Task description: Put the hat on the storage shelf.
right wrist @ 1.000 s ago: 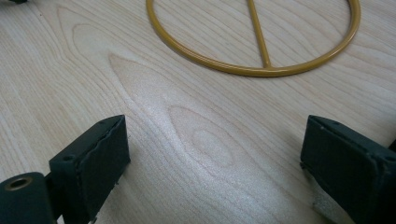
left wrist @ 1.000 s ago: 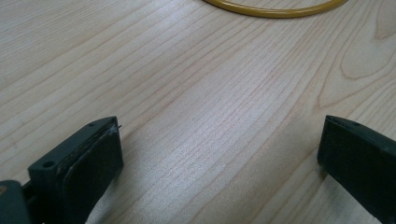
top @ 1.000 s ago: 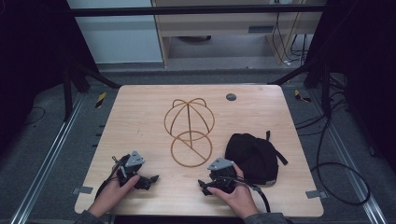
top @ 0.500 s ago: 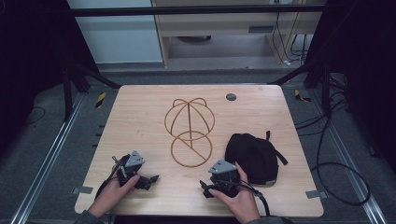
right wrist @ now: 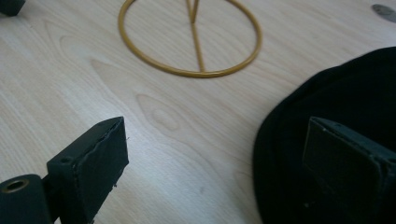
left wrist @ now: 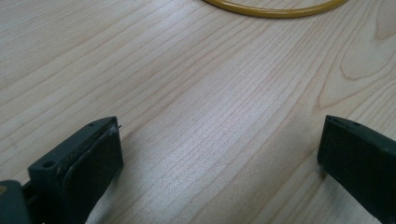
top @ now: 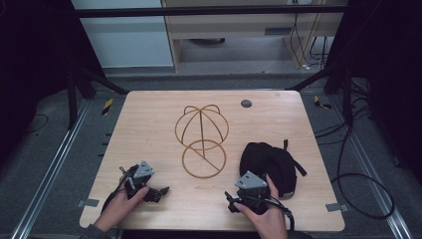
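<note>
A gold wire stand [top: 201, 139], a dome on a ring base, stands at the table's middle; its ring [right wrist: 191, 39] lies ahead of my right gripper, and an arc of the ring [left wrist: 275, 9] lies far ahead of my left. A black cap [top: 268, 162] lies to the right of the stand. My left gripper [top: 160, 192] rests near the front left edge, open over bare wood [left wrist: 219, 140]. My right gripper [top: 238, 199] is open at the cap's near left side, its right jaw over the cap's dark fabric [right wrist: 327, 93] and its left jaw over wood [right wrist: 215, 144].
The wooden table [top: 149, 124] has a small dark round disc [top: 246, 103] near its far edge. Cables trail over the floor on the right [top: 358, 179]. A dark frame bar [top: 209, 10] runs across behind the table.
My right hand and its gripper have shifted slightly right, closer to the cap. The left gripper has barely moved.
</note>
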`<control>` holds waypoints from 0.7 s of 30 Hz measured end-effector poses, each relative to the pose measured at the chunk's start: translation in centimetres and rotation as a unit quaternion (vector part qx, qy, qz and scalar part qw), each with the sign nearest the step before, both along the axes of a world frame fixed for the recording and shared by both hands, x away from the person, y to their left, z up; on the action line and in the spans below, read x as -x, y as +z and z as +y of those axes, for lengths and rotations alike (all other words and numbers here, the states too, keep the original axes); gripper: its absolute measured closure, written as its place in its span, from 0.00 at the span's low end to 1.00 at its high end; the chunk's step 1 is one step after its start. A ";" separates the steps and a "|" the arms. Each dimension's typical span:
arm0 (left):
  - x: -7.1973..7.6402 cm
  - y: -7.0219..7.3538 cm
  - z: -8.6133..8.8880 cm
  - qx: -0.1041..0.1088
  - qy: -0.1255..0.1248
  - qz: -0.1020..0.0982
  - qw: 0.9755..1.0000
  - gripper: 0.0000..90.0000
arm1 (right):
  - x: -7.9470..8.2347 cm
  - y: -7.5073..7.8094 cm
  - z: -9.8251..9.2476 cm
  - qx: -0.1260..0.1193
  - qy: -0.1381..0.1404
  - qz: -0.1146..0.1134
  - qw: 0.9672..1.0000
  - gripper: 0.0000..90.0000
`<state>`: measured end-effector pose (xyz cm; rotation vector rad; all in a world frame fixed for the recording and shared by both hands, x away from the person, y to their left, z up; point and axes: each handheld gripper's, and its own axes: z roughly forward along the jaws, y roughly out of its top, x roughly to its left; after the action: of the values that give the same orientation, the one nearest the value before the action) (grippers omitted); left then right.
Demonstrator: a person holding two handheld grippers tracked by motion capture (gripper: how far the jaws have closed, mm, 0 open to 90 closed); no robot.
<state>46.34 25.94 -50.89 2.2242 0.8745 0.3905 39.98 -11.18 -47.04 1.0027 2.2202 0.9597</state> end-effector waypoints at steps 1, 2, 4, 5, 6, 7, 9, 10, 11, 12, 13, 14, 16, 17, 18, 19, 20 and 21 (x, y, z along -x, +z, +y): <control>0.0 0.0 0.0 -0.002 -0.001 0.000 1.000 0.00 | 0.1 0.2 -0.5 -0.001 -0.006 -0.007 1.000 0.08; 0.0 0.0 0.0 -0.001 0.000 0.000 1.000 0.00 | 0.2 0.5 -1.2 0.001 -0.016 -0.014 1.000 0.08; 0.0 0.0 0.0 0.000 0.000 0.000 1.000 0.00 | 0.3 0.9 -2.3 -0.002 -0.034 -0.026 0.999 0.09; 0.0 0.0 0.0 -0.001 0.000 0.000 1.000 0.00 | 0.3 0.9 -2.3 -0.002 -0.034 -0.026 0.999 0.09; 0.0 0.0 0.0 -0.001 0.000 0.000 1.000 0.00 | 0.4 1.0 -2.8 -0.008 -0.042 -0.029 0.999 0.09; 0.0 0.0 0.0 -0.001 0.001 0.000 1.000 0.00 | 0.5 1.1 -3.4 -0.010 -0.050 -0.035 0.998 0.09; 0.0 0.0 0.0 0.000 0.001 0.000 1.000 0.00 | 0.7 1.3 -4.3 -0.015 -0.066 -0.043 0.997 0.09; 0.0 0.0 0.0 -0.002 0.000 0.000 1.000 0.00 | 0.8 1.3 -5.0 -0.015 -0.078 -0.046 0.996 0.09; 0.0 0.0 0.0 -0.002 0.000 0.000 1.000 0.00 | 0.8 1.3 -5.0 -0.015 -0.078 -0.046 0.996 0.09; 0.0 0.0 0.0 0.000 0.001 0.000 1.000 0.00 | 0.8 1.2 -5.6 -0.010 -0.089 -0.048 0.995 0.09; 0.0 0.0 0.0 -0.003 0.000 0.000 1.000 0.00 | 0.8 1.2 -5.6 -0.010 -0.089 -0.048 0.995 0.09; 0.0 0.0 0.0 -0.002 0.000 0.000 1.000 0.00 | 0.9 1.2 -5.8 -0.005 -0.094 -0.048 0.994 0.09; 0.0 0.0 0.0 -0.002 0.000 0.000 1.000 0.00 | 0.9 1.2 -6.2 -0.003 -0.100 -0.053 0.994 0.10; 0.0 0.0 0.0 -0.002 0.000 0.000 1.000 0.00 | 0.9 1.2 -6.2 -0.003 -0.100 -0.053 0.994 0.10; 0.0 0.0 0.0 -0.002 0.000 0.000 1.000 0.00 | 0.8 1.1 -6.5 0.004 -0.105 -0.052 0.993 0.11; 0.0 0.0 0.0 -0.002 0.000 0.000 1.000 0.00 | 0.8 1.1 -6.5 0.004 -0.105 -0.052 0.993 0.11; 0.0 0.0 0.0 -0.002 0.000 0.000 1.000 0.00 | 0.8 1.2 -6.7 0.003 -0.103 -0.050 0.993 0.12; 0.0 0.0 0.0 -0.001 0.000 0.000 1.000 0.00 | 0.8 1.2 -6.7 0.003 -0.103 -0.050 0.993 0.12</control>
<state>46.33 25.94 -50.88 2.2254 0.8743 0.3917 39.14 -17.92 -45.82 1.1307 1.9923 0.8910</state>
